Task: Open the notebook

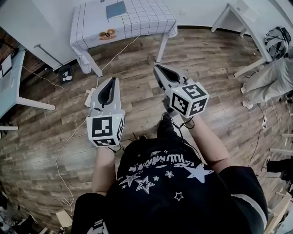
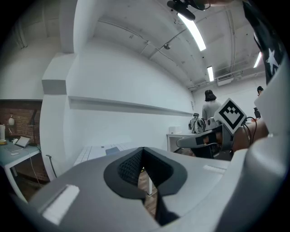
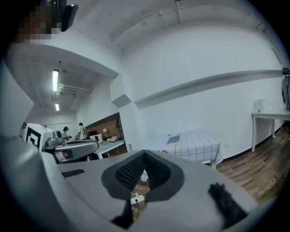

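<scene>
While the person stands on the wooden floor point(image 1: 137, 59), both tools are held out in front, clenched on nothing: the left gripper point(image 1: 112, 79) and the right gripper point(image 1: 157, 67) each have their jaws pressed together with nothing between them. The blue-grey notebook point(image 1: 116, 9) lies flat on the checked-cloth table point(image 1: 146, 18), well apart from both grippers.

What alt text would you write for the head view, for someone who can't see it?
Seen from above, a person holds a left gripper and a right gripper, both shut and empty, over a wooden floor, aimed toward a table with a checked cloth. A blue notebook lies on the table, untouched by either gripper.
</scene>
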